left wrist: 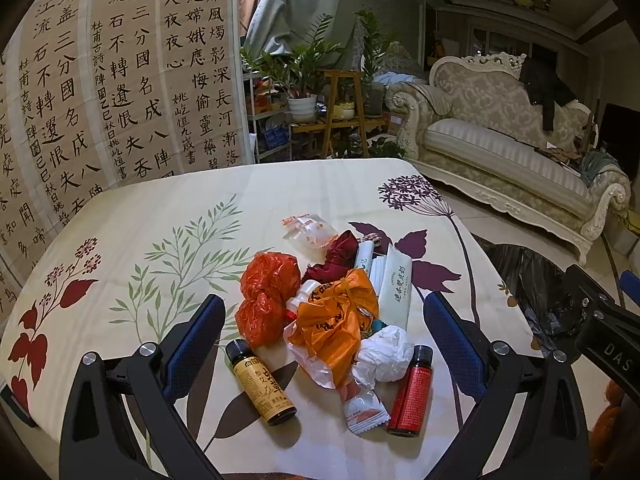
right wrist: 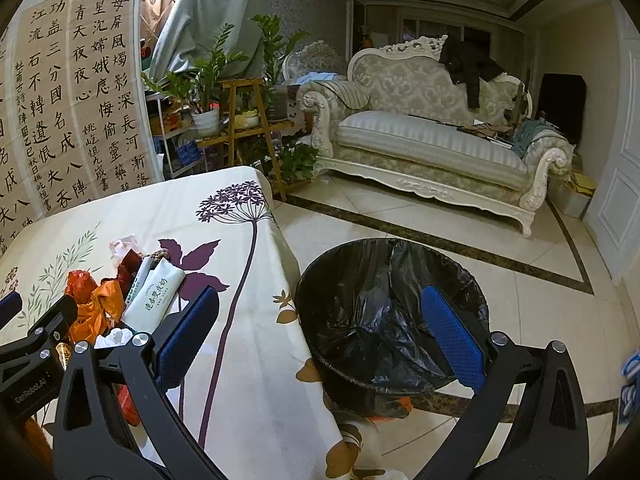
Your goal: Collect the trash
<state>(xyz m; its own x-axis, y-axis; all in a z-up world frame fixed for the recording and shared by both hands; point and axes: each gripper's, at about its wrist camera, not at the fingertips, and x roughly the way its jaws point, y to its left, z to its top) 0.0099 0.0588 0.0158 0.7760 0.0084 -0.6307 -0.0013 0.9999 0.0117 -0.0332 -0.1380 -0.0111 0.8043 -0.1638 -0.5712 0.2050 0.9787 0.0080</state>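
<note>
We see the counter (left wrist: 168, 216) with the trash pile (left wrist: 336, 312) near its right edge; the lined bin (right wrist: 392, 320) stands on the floor just beside that edge. Left gripper (left wrist: 324, 344) and right gripper (right wrist: 316, 332): jaws wide apart, empty. Nothing collected yet, we judge; next, close on one piece, maybe the tissue (left wrist: 384, 354).

Cream surface (left wrist: 160, 216) with printed leaves and flowers — orange bags (left wrist: 336, 316), red bottle (left wrist: 412, 392), black bin liner (right wrist: 380, 312), blue fingers (left wrist: 452, 340).

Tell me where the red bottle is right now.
In the left wrist view, the red bottle lies on the table at the pile's near right edge, beside the crumpled white tissue and the white snack wrapper.
</note>
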